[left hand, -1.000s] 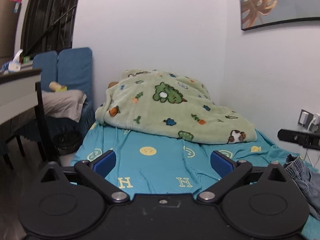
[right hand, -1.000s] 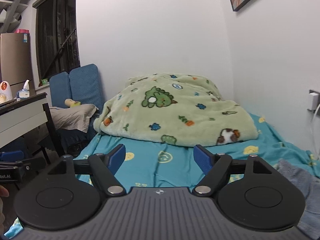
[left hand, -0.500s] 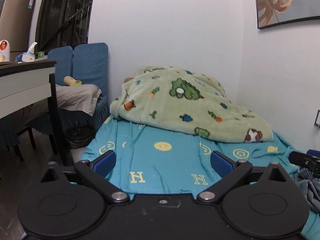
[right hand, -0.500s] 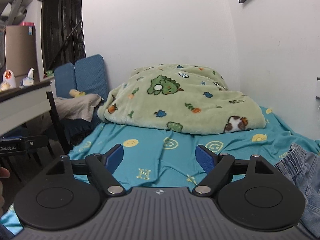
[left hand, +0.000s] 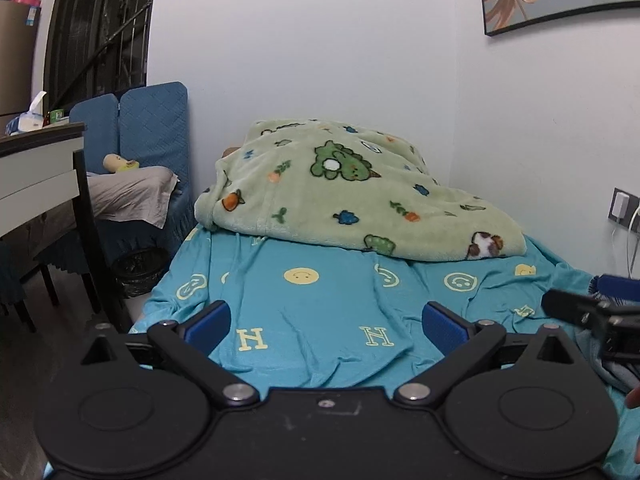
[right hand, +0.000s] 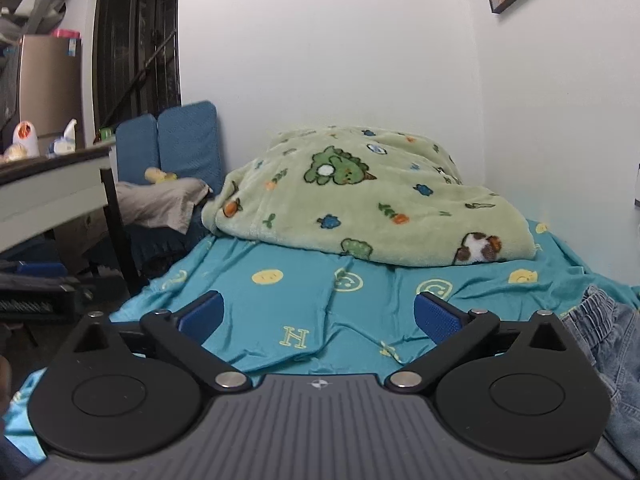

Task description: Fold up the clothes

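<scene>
Blue denim jeans with a gathered waistband lie on the bed's right side, low right in the right wrist view; in the left wrist view only a sliver shows behind the other gripper. My left gripper is open and empty above the teal sheet. My right gripper is open and empty, with the jeans just right of its right finger. The right gripper also shows from the side in the left wrist view.
A green cartoon fleece blanket is heaped at the bed's far end against the wall. A desk, a chair with grey cloth and a black bin stand left of the bed. A wall socket is at right.
Both views have shifted and dropped slightly toward the bed. The right gripper has come further into the left wrist view at right. The jeans show more in the right wrist view. Both grippers stay open.
</scene>
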Demonstrator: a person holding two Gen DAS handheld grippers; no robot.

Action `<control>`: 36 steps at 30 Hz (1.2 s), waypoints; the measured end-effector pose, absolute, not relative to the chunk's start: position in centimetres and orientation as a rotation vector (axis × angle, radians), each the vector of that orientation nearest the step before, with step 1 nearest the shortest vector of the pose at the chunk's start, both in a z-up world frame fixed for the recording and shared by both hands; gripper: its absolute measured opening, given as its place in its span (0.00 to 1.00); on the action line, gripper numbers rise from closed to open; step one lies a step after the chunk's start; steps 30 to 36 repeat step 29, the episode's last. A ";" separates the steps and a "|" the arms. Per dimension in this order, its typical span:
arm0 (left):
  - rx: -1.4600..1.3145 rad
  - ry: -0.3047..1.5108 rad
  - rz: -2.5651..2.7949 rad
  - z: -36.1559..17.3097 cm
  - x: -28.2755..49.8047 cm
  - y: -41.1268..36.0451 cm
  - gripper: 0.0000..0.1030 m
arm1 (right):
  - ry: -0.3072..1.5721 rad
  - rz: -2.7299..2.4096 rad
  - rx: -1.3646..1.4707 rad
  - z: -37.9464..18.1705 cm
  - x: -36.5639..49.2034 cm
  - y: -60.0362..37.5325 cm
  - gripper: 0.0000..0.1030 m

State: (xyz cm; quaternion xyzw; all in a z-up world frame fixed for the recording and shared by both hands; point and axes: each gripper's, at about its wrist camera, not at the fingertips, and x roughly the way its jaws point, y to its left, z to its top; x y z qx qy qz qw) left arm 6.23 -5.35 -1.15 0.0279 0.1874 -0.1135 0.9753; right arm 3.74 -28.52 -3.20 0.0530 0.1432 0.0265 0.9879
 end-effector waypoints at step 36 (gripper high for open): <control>0.044 0.396 -0.195 -2.1 6.7 -5.6 1.00 | 0.332 0.013 0.144 -3.9 4.4 -29.4 1.00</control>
